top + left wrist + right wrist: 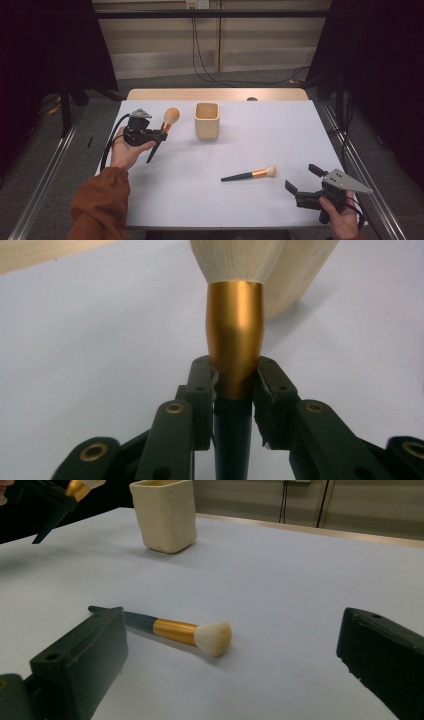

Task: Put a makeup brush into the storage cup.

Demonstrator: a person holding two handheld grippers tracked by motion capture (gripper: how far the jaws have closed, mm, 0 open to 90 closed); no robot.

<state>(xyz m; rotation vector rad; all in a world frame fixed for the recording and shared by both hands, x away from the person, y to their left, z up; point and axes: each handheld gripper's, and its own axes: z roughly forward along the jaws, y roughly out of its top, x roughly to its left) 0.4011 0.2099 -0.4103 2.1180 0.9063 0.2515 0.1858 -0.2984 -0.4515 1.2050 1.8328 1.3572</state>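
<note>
White-topped counter (260, 135) in a dim room: one makeup brush held up, another lying flat.

On the counter's left side the left gripper (161, 133) is clenched on the raised brush (165, 128), its pads pressing where the gold ferrule meets the dark handle; the pale bristle head points up and toward the cream square cup (207, 120), which stands just beside it toward the counter's far edge, while the handle tip slants down above the surface. The second brush (250, 174) lies flat nearer the front, bristles to the right, well apart from the cup. The right gripper (302, 181) rests at the front right corner, jaws spread wide and holding nothing, aimed at that lying brush.
</note>
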